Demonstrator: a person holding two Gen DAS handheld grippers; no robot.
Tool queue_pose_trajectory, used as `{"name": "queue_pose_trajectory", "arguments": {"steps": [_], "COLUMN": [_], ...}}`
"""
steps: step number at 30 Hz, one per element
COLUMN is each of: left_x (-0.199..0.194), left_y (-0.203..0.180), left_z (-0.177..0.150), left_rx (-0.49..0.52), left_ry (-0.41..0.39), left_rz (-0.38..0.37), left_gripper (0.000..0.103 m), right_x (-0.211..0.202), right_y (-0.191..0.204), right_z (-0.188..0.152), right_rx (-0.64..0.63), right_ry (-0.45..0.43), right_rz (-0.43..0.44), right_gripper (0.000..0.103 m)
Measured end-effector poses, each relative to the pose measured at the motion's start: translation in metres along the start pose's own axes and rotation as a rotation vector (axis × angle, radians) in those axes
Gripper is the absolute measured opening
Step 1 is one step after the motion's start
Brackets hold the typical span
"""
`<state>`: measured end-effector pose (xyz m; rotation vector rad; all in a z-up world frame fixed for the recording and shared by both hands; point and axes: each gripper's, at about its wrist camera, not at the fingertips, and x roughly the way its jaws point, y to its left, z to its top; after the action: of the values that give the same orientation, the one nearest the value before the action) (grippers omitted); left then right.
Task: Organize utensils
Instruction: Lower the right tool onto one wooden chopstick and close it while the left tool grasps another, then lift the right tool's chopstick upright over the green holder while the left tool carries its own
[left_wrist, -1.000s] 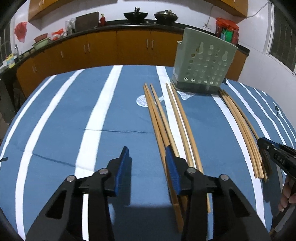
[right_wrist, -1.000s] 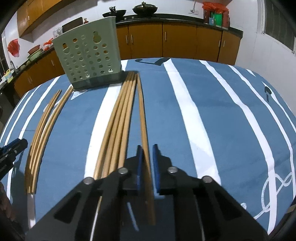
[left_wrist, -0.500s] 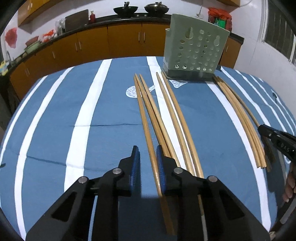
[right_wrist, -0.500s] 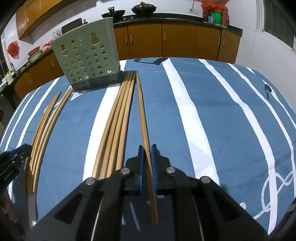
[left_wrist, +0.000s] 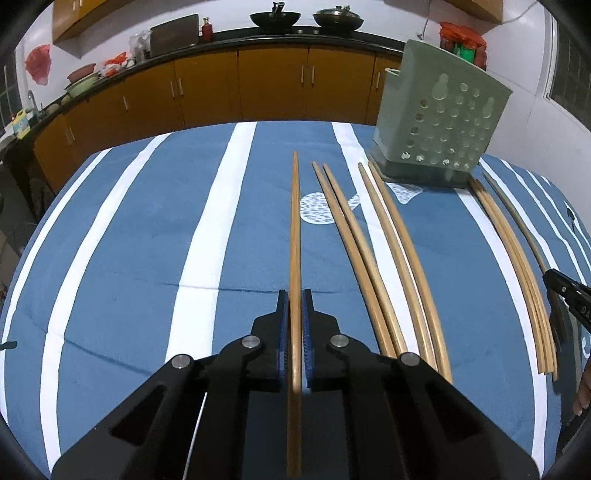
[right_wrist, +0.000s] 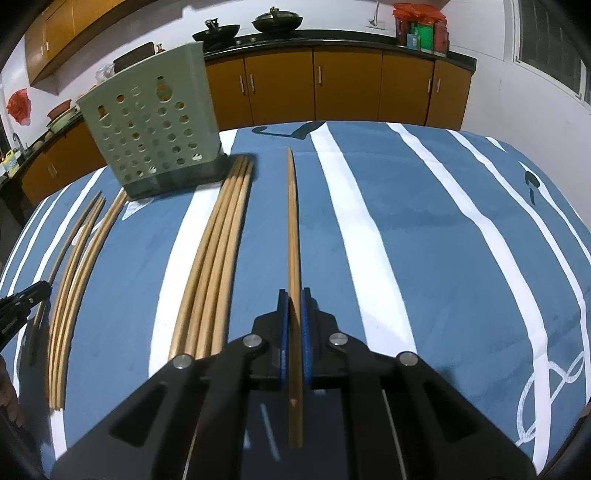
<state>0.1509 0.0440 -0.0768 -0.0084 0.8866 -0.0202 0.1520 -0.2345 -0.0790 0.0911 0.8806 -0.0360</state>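
Long wooden chopsticks lie on a blue cloth with white stripes. My left gripper (left_wrist: 294, 299) is shut on one chopstick (left_wrist: 295, 229), which points straight ahead and sits apart from several others (left_wrist: 373, 258) to its right. My right gripper (right_wrist: 294, 297) is shut on another chopstick (right_wrist: 293, 221), set off from a bundle of several (right_wrist: 218, 251) to its left. A green perforated utensil holder (left_wrist: 439, 122) (right_wrist: 151, 129) stands upright at the far side of the table. The right gripper's tip (left_wrist: 567, 291) shows at the left wrist view's right edge.
More chopsticks (left_wrist: 517, 251) lie by the right gripper, and a further group (right_wrist: 70, 273) lies at the left of the right wrist view. Orange cabinets (left_wrist: 273, 88) and a black counter with woks (left_wrist: 275, 16) stand behind the table.
The left gripper shifted right over the leftmost chopstick and its jaws shut on it; that chopstick now lies apart from the rest. The right chopstick also stands clear of its bundle.
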Motion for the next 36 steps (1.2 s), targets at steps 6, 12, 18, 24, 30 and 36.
{"name": "queue_pose_trajectory", "arguments": {"steps": [6, 12, 18, 24, 30, 36], "left_x": [-0.003, -0.008, -0.008, -0.035, -0.075, -0.096], "left_y": [0.002, 0.001, 0.000, 0.003, 0.012, 0.021], "left_z": [-0.004, -0.011, -0.011, 0.005, 0.033, 0.053], "left_rx": [0.003, 0.022, 0.033, 0.030, -0.008, -0.045], "left_ry": [0.000, 0.002, 0.004, -0.081, -0.214, -0.290], "left_rz": [-0.014, -0.017, -0.012, -0.024, -0.036, -0.054], "left_gripper": [0.008, 0.008, 0.008, 0.008, 0.008, 0.008], "right_x": [0.001, -0.002, -0.004, -0.032, -0.072, -0.098], "right_y": [-0.001, -0.002, -0.003, -0.010, -0.014, -0.016], "right_z": [-0.001, -0.005, -0.006, 0.007, 0.031, 0.048], "right_rx": [0.007, 0.007, -0.004, 0.012, 0.024, 0.028], "right_ry": [-0.001, -0.002, 0.007, -0.068, -0.191, -0.277], "right_rz": [0.005, 0.003, 0.010, 0.030, 0.045, 0.053], "right_gripper": [0.008, 0.009, 0.008, 0.008, 0.008, 0.008]}}
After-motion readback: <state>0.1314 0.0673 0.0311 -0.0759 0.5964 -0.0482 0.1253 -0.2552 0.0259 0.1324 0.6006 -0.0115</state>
